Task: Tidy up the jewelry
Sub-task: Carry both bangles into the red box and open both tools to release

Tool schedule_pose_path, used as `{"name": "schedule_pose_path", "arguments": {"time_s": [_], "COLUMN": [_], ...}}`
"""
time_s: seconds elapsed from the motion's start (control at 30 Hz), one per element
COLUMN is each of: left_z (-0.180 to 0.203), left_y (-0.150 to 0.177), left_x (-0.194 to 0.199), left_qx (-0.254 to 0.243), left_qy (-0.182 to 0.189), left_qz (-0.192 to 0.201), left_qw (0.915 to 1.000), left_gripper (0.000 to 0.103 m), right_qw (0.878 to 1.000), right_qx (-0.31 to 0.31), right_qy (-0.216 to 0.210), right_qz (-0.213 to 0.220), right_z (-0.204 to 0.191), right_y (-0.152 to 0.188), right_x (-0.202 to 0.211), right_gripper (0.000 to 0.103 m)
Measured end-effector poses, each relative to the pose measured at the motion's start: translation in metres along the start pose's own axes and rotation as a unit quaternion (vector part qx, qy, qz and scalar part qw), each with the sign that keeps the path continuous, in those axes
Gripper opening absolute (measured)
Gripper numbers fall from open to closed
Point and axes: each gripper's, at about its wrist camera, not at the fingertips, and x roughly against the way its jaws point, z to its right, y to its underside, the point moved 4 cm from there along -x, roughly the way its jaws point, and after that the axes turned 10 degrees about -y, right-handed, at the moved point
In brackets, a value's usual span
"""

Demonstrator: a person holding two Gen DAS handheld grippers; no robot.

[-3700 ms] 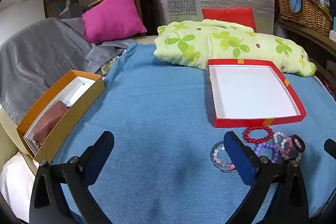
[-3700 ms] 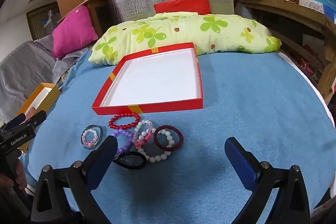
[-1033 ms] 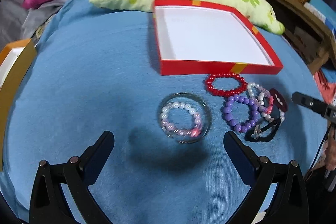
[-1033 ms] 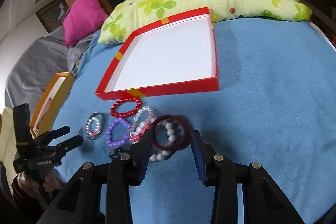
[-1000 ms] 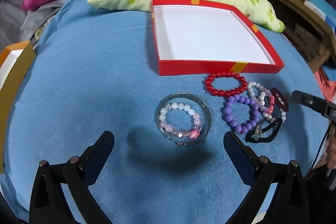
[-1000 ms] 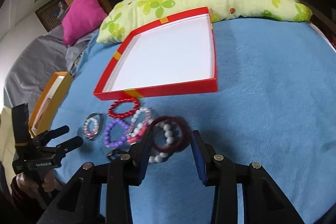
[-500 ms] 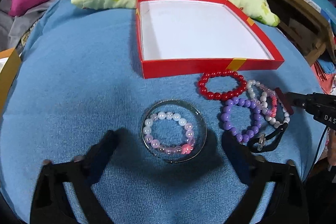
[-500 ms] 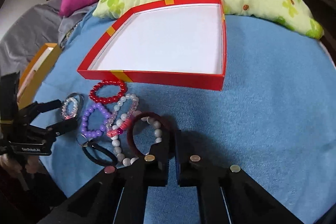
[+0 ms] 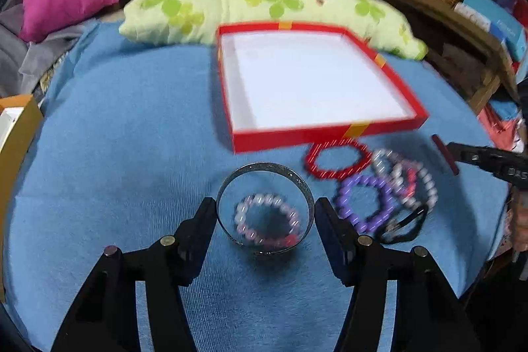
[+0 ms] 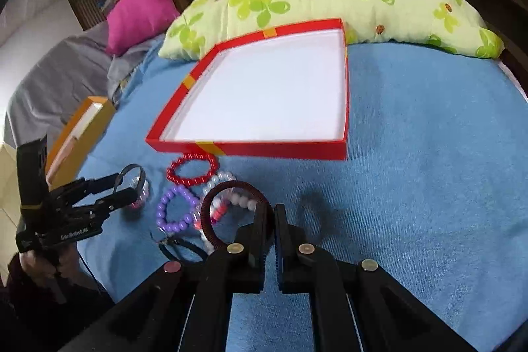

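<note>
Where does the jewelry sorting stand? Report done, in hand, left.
Done: nothing; the red box is empty.
In hand: the left gripper grips the metal bangle, lifted off the cloth; the right gripper pinches the dark red bangle.
Left: the pink bead bracelet, red bead bracelet, purple bead bracelet, white bead bracelets and black hair tie lie on the blue cloth.
</note>
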Motion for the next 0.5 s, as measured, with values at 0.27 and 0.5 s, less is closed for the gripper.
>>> {"name": "schedule_pose_path", "arguments": {"time_s": [0.27, 0.5], "left_z": [0.002, 0.014], "left_y": [-0.051, -0.083], "left_x": [0.003, -0.051], "left_qx": [0.003, -0.006], "left_qy": [0.004, -0.004], "left_qz": [0.041, 0.013], "left_qw": [0.9992, 0.9999], "left_gripper": [0.063, 0.063], "right_qw": [0.997, 0.997], "right_qx": [-0.026, -0.047], "right_qy": [-0.033, 0.01], "right_qz": [0.058, 0.062], "right_z": [0.002, 0.023], "right_y": [-0.039, -0.072], "right_x": [0.006, -0.024], "right_gripper": [0.005, 0.005]}}
